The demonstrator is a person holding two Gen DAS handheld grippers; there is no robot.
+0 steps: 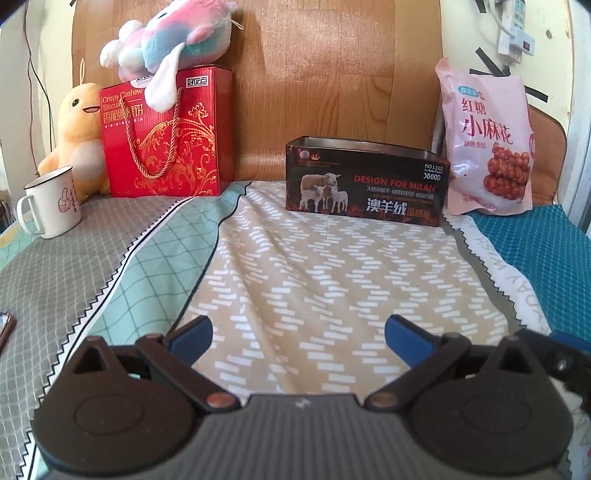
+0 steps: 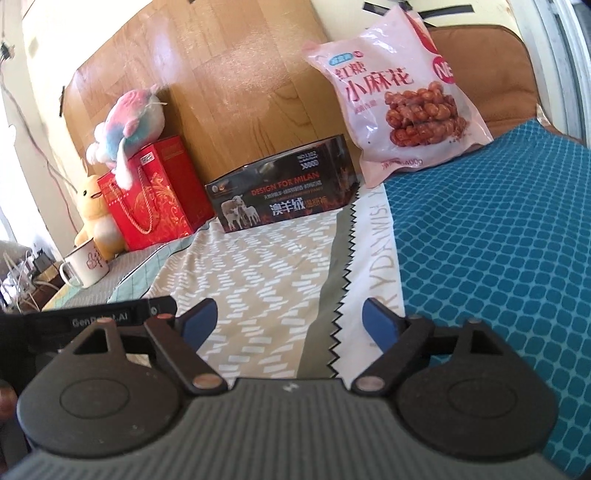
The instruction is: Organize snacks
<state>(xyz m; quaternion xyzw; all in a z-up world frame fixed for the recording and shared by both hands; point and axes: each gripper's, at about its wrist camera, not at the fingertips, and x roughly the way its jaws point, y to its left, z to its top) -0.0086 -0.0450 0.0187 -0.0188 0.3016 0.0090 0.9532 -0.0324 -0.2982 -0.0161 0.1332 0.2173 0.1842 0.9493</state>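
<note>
Bed (image 1: 295, 266) with open black box (image 1: 365, 181), pink snack bag (image 1: 487, 140) beside it, left tool (image 1: 298, 332) and right tool (image 2: 289, 318) both wide, empty.

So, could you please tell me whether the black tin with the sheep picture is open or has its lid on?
Open: the black tin has no lid, and its bare metal rim and inner wall show along the top. Whether anything is inside cannot be told.

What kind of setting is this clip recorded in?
Likely a bedroom: things sit on a patterned bedsheet against a wooden headboard, with plush toys beside a snack bag and a black tin.
</note>
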